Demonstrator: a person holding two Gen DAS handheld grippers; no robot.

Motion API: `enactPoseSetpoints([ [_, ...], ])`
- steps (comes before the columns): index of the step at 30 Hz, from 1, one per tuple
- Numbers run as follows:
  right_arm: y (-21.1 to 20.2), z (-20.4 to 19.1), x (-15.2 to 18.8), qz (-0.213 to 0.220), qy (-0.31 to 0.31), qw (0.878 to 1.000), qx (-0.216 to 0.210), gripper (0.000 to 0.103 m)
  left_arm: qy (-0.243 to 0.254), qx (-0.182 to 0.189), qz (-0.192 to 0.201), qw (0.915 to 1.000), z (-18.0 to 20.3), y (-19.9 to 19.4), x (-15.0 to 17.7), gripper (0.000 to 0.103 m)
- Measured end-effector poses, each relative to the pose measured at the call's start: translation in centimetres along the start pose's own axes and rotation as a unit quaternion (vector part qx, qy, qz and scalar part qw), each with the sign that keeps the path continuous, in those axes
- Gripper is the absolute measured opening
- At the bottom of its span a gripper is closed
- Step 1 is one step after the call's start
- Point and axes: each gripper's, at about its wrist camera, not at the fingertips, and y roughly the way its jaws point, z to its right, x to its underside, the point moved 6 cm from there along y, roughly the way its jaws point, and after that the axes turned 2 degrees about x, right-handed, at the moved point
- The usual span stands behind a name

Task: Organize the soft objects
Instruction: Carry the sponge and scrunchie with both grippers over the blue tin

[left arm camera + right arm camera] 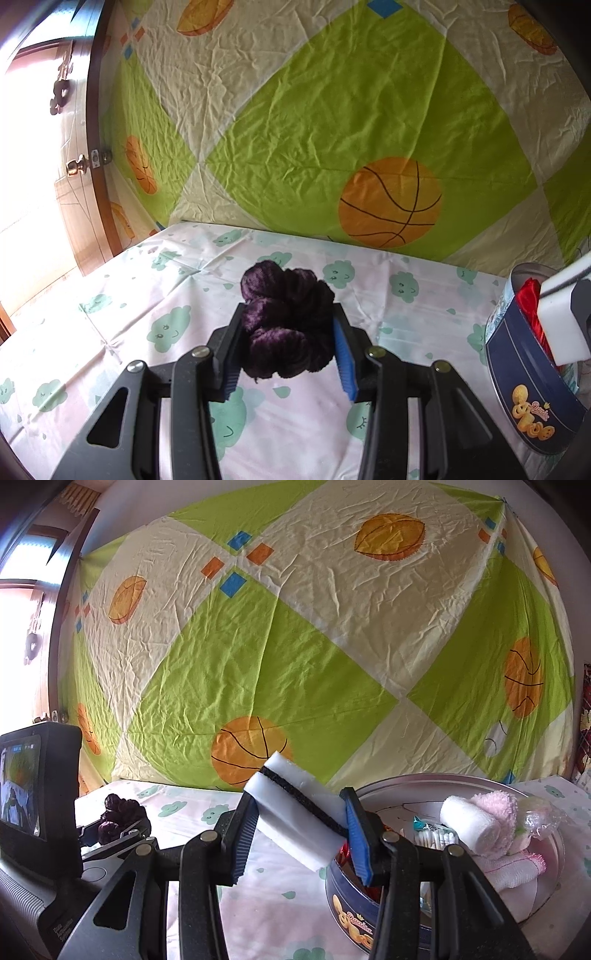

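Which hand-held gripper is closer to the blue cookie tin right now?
Right. The right hand-held gripper, gripping the white sponge, hangs just over the blue tin; the left hand-held gripper, holding purple yarn, is off to its side.

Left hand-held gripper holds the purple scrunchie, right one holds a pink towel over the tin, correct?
Not quite. The right hand-held gripper holds a white sponge with a black middle layer, not a pink towel; the right wrist view shows it. The left hand-held gripper does hold the purple scrunchie.

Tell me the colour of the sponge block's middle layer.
Black, between two white layers of the sponge block; clearest in the right wrist view.
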Motion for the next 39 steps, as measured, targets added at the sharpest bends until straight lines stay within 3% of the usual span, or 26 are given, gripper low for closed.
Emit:
enactPoseSetpoints([
  [39,-5.0,3.5,0.2,0.020,-0.011,0.999,0.028,0.048,0.010,0.054,0.014,0.9984,3.3,-4.0,1.5,0.042],
])
